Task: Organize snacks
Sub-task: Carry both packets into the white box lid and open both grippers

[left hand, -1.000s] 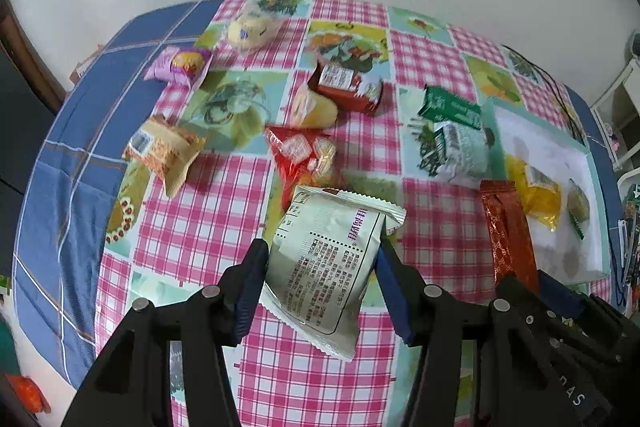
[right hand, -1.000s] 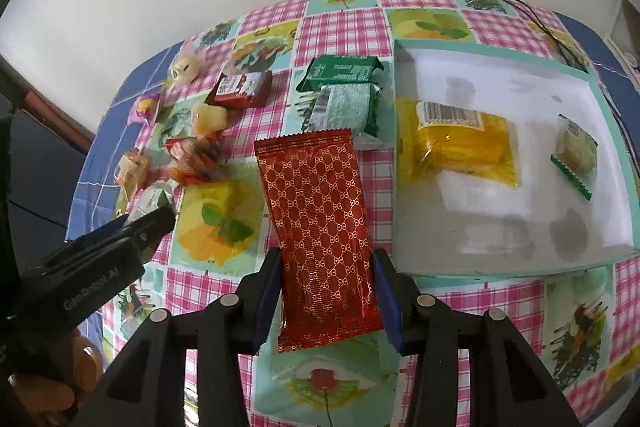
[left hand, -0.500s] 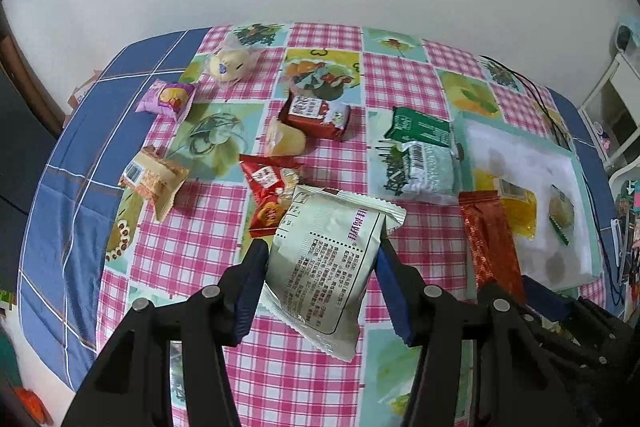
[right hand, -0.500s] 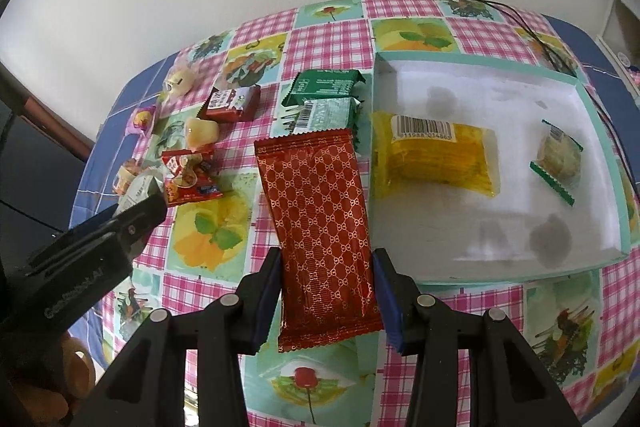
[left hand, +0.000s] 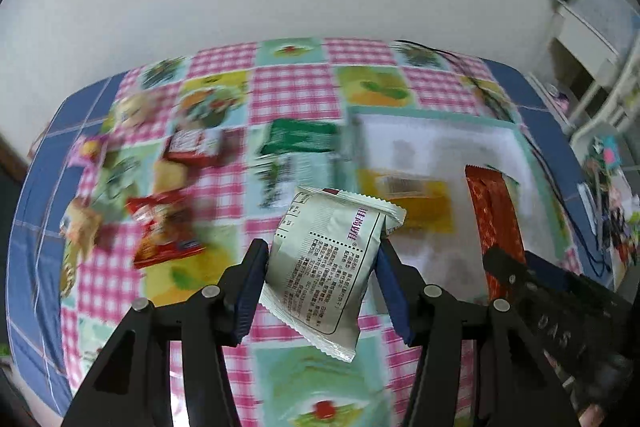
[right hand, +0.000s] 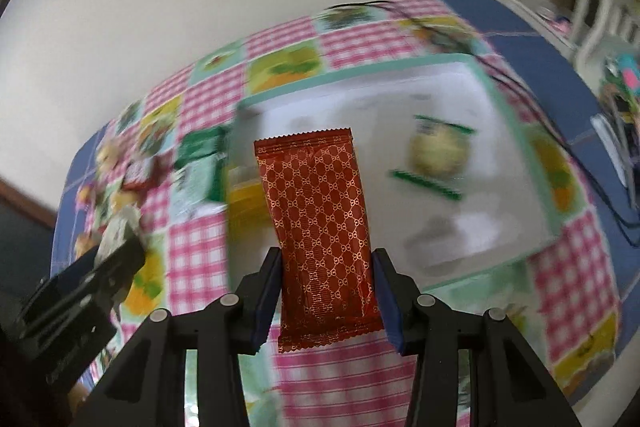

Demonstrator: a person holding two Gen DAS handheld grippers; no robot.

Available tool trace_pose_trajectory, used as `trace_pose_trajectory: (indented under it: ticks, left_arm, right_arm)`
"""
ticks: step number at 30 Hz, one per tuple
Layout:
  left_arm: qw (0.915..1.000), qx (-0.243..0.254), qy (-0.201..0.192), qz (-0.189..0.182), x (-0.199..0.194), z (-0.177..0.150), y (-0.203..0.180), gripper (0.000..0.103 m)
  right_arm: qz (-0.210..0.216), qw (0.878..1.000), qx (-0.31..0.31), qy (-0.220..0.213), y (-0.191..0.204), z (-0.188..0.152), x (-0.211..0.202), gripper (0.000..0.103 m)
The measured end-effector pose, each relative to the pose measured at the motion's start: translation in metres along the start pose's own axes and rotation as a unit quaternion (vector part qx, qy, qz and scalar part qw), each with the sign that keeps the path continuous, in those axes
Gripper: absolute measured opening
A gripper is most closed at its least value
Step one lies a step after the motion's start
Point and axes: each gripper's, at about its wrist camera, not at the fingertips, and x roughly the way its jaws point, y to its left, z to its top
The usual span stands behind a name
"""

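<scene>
From my left wrist camera, my left gripper (left hand: 320,279) is clamped on a silver packet (left hand: 326,267), held tilted above the checked tablecloth (left hand: 292,87); its back panel carries small black Chinese print and a purple vertical line of characters I cannot read. The white tray (left hand: 440,131) lies just beyond it, with a yellow pack (left hand: 412,199) inside showing a barcode label. Left of the tray sit a green pack (left hand: 298,137) and, farther left, blurred red snacks (left hand: 164,227). My right gripper's body enters at lower right, lettered "DAS", carrying a red bar (left hand: 494,211) over the tray. From my right wrist camera, my right gripper (right hand: 327,297) is closed on the red bar (right hand: 320,227), patterned with gold interlocking motifs, hanging over the tray (right hand: 360,75). A round biscuit pack (right hand: 438,155) with green ends lies in the tray.
</scene>
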Motion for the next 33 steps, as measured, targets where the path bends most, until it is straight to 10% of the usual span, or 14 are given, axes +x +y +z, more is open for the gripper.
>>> trace_pose_trajectory:
  ticks: [14,33]
  left_arm:
    - [0.9929,0.108,0.01,-0.049,0.036,0.006,-0.109,0.056]
    - [0.991,0.115,0.038,-0.056,0.057,0.006,-0.13,0.063]
  right_arm:
    - [-0.048,0.995,0.079,-0.034,-0.091,0.023,-0.003,0.047]
    - [-0.067,0.993,0.094,-0.023,-0.109,0.027,0.008,0.055]
